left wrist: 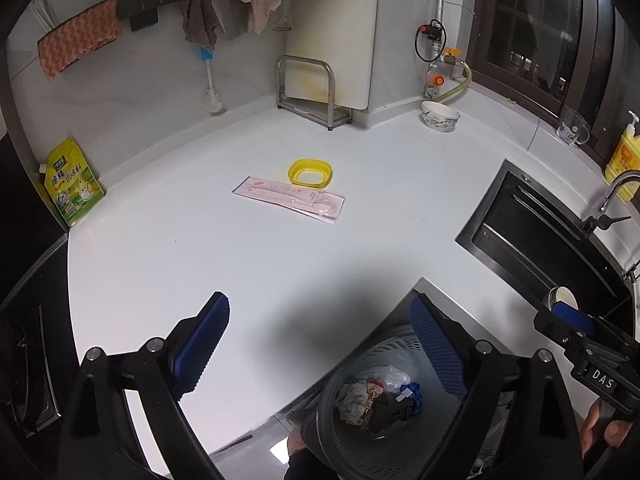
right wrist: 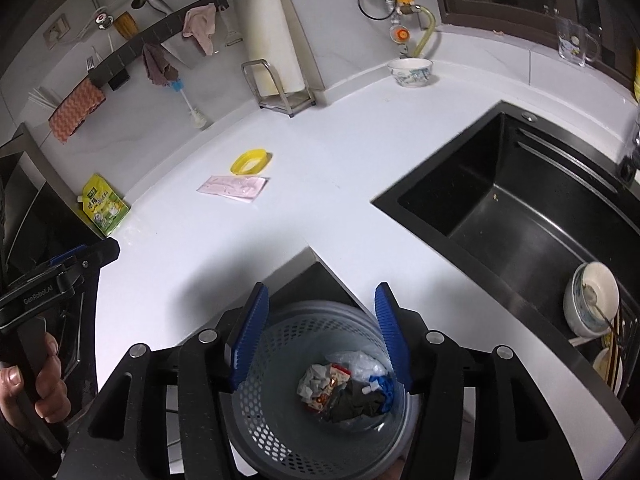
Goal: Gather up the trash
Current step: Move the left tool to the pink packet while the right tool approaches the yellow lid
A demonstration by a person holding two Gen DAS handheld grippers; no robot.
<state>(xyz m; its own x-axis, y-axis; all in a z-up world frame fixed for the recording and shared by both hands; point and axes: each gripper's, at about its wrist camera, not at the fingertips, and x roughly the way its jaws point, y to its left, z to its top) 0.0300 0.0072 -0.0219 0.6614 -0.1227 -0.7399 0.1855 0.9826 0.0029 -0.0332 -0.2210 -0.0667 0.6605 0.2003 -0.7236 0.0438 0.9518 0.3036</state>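
Note:
A grey perforated trash basket [right wrist: 280, 396] stands below the counter's inner corner, with crumpled wrappers and plastic [right wrist: 344, 388] in it; it also shows in the left wrist view [left wrist: 384, 348]. A pink flat package [left wrist: 290, 199] and a yellow plastic ring lid [left wrist: 310, 172] lie mid-counter; both also show in the right wrist view, the package [right wrist: 234, 188] and the lid [right wrist: 250, 161]. My left gripper [left wrist: 320, 344] is open and empty over the counter's front edge. My right gripper [right wrist: 320, 336] is open and empty directly above the basket.
A yellow-green pouch [left wrist: 74, 186] leans at the left wall. A bowl [left wrist: 440, 116], a steel rack [left wrist: 306, 92] with a cutting board, a glass mug [left wrist: 572, 126] and a yellow soap bottle [left wrist: 622, 156] line the back. The black sink [right wrist: 520, 216] holds dishes [right wrist: 592, 300].

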